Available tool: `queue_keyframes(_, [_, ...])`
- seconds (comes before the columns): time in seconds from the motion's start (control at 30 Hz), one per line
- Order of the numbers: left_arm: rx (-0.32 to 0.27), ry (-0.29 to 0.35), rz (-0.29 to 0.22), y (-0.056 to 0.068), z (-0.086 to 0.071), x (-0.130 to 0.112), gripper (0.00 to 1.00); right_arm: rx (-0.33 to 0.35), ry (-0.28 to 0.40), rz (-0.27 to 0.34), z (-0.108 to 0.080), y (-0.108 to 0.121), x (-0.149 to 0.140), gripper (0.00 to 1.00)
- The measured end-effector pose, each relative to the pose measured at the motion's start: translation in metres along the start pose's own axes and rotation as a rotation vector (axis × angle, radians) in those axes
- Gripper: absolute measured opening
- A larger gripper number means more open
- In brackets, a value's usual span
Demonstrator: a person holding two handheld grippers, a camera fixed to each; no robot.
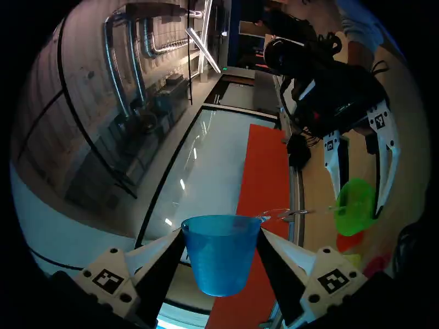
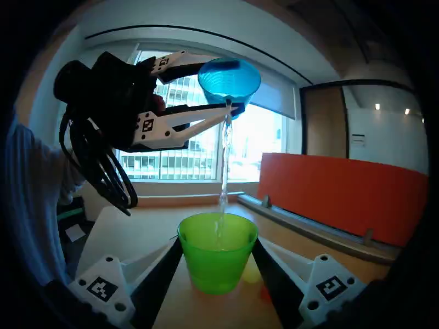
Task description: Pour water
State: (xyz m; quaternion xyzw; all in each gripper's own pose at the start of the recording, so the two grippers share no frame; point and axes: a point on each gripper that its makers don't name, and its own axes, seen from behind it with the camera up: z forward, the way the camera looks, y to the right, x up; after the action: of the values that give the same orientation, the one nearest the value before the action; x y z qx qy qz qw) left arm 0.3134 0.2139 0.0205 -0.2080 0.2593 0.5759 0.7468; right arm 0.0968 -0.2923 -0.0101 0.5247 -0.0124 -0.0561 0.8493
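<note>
1. While water runs from one cup to the other, the left gripper (image 1: 220, 237) grips the blue cup (image 1: 221, 262), with its two fingers pressing on the cup's left and right sides just under the rim.
2. In the right gripper view, that gripper sits high at the upper left. It is rolled onto its side, so one finger lies above the blue cup and the other below it. The cup is tipped, its mouth turned down and towards the camera, directly above the green cup (image 2: 218, 264).
3. A thin stream of water (image 2: 224, 164) leaves the lower lip of the blue cup and falls straight down into the mouth of the green cup.
4. The right gripper (image 2: 218, 245) holds the green cup upright and near the camera, with a finger pressed against each side. The cup is over the wooden table (image 2: 123, 236).
5. In the left gripper view, the right gripper reaches in from the far right with the green cup between its fingertips. The stream crosses from the blue cup's rim to it.
6. Black cables (image 2: 104, 170) hang in loops from the left gripper's body, and a pale blue sleeve (image 2: 26, 186) shows at the left edge.
7. An orange partition (image 2: 340, 192) runs along the right side of the table, and a bright window (image 2: 181, 156) lies far behind.
</note>
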Motion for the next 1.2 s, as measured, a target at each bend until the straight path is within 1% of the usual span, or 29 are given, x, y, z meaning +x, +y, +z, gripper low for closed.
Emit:
queue_keyframes(0.2, [0.002,0.005,0.033,0.002,0.002,0.002,0.87,-0.004,-0.001,-0.001,-0.001,0.002,0.0,0.89])
queue_keyframes(0.6, [0.011,0.006,0.104,0.001,0.003,0.004,0.87,-0.008,0.002,0.0,-0.001,0.003,0.002,0.89])
queue_keyframes(0.8, [0.021,0.005,0.144,-0.005,0.002,0.005,0.87,-0.01,0.003,-0.001,0.0,0.004,0.002,0.89])
queue_keyframes(0.9, [0.027,0.006,0.165,-0.01,0.004,0.005,0.87,-0.011,0.004,0.0,-0.001,0.004,0.001,0.89])
queue_keyframes(1.2, [0.032,0.01,0.22,-0.01,0.0,0.012,0.87,-0.013,0.01,0.002,-0.002,0.006,0.001,0.89])
